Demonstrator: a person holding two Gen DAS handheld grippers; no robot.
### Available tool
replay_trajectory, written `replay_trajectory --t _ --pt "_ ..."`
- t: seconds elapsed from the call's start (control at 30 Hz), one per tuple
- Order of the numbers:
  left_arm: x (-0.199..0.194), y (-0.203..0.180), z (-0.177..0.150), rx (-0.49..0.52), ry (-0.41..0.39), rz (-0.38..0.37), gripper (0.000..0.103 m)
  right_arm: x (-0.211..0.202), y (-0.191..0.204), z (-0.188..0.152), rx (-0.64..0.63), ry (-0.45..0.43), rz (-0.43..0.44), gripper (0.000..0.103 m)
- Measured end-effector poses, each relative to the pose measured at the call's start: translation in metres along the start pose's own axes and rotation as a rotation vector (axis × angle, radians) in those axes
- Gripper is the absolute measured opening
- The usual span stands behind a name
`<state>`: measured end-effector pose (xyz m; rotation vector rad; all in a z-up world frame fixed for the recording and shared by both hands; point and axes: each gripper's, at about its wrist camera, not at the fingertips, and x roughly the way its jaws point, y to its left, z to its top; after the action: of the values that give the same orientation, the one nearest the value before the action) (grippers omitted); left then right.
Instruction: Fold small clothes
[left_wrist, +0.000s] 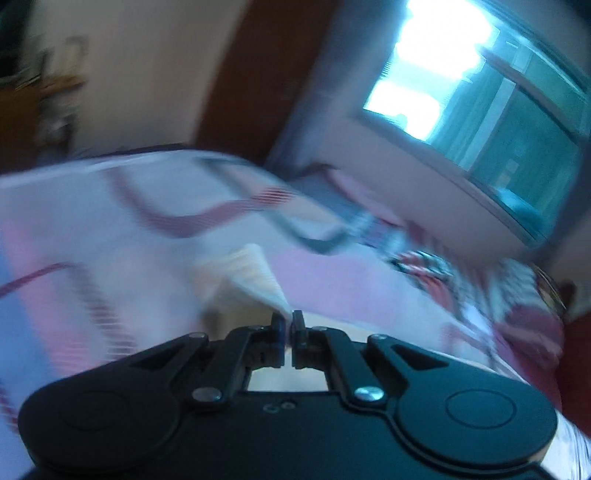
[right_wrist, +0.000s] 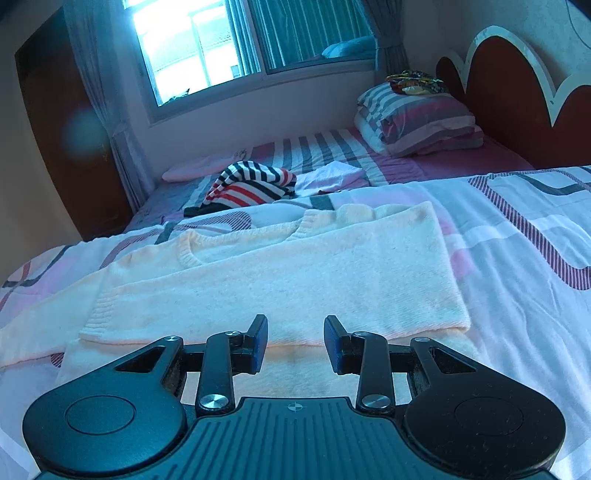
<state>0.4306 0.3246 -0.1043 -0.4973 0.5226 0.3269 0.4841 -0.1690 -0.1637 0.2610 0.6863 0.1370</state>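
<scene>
The cream knit sweater (right_wrist: 280, 273) is laid flat on the patterned bedspread (right_wrist: 517, 236), and being soft and limp, is best taken at a hem or cuff. A pale fold (left_wrist: 258, 280) of it is clamped in the left gripper (left_wrist: 289, 325), while the right gripper (right_wrist: 295, 339) is held apart above the near hem. Open bedspread is left toward 3 o'clock; a striped garment (right_wrist: 251, 184) is seen at 11 o'clock.

We see daylight glaring white through the window (right_wrist: 192, 48), casting a cool blue tint. Our left wrist view smears with motion blur; the right stays sharp, edges bowed.
</scene>
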Motion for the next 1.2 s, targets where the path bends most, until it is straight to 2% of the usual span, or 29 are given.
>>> replay_trajectory --t 0.13,0.27,0.33,0.43,0.57,0.7,0.87,0.9,0.93,0.97,1.0,1.03,1.13,1.2 --pt "0.010 -0.083 -0.018 0.130 0.036 -0.131 0.002 -0.005 -0.016 0.004 0.023 -0.016 -0.005 0.035" --pt "0.018 -0.177 -0.052 0.314 0.103 -0.254 0.002 -0.013 -0.036 0.007 0.061 -0.033 -0.012 0.035" --pt "0.019 -0.219 -0.077 0.414 0.118 -0.268 0.002 -0.016 -0.047 0.008 0.087 -0.040 -0.012 0.035" --pt "0.021 -0.266 -0.110 0.500 0.131 -0.300 0.002 -0.023 -0.064 0.009 0.117 -0.052 -0.012 0.035" --pt "0.020 -0.310 -0.149 0.579 0.169 -0.337 0.002 -0.031 -0.087 0.011 0.152 -0.065 -0.011 0.035" --pt "0.023 -0.337 -0.184 0.656 0.200 -0.302 0.002 -0.038 -0.104 0.014 0.174 -0.073 -0.006 0.035" --pt "0.026 -0.357 -0.210 0.707 0.221 -0.266 0.002 -0.048 -0.123 0.014 0.198 -0.074 0.037 0.035" --pt "0.025 -0.360 -0.215 0.727 0.224 -0.268 0.005 -0.050 -0.125 0.015 0.202 -0.074 0.043 0.035" --pt "0.029 -0.365 -0.220 0.736 0.243 -0.283 0.020 -0.050 -0.127 0.016 0.206 -0.073 0.052 0.035" --pt "0.031 -0.368 -0.224 0.744 0.268 -0.302 0.029 -0.051 -0.128 0.016 0.211 -0.071 0.067 0.035" --pt "0.029 -0.369 -0.226 0.752 0.274 -0.327 0.051 -0.051 -0.127 0.018 0.215 -0.069 0.079 0.035" --pt "0.023 -0.367 -0.225 0.754 0.266 -0.349 0.065 -0.050 -0.125 0.020 0.216 -0.067 0.086 0.035" --pt "0.005 -0.347 -0.216 0.725 0.198 -0.348 0.064 -0.047 -0.118 0.025 0.216 -0.060 0.122 0.035" --pt "-0.005 -0.318 -0.203 0.680 0.156 -0.287 0.064 -0.040 -0.111 0.028 0.216 -0.048 0.148 0.035"
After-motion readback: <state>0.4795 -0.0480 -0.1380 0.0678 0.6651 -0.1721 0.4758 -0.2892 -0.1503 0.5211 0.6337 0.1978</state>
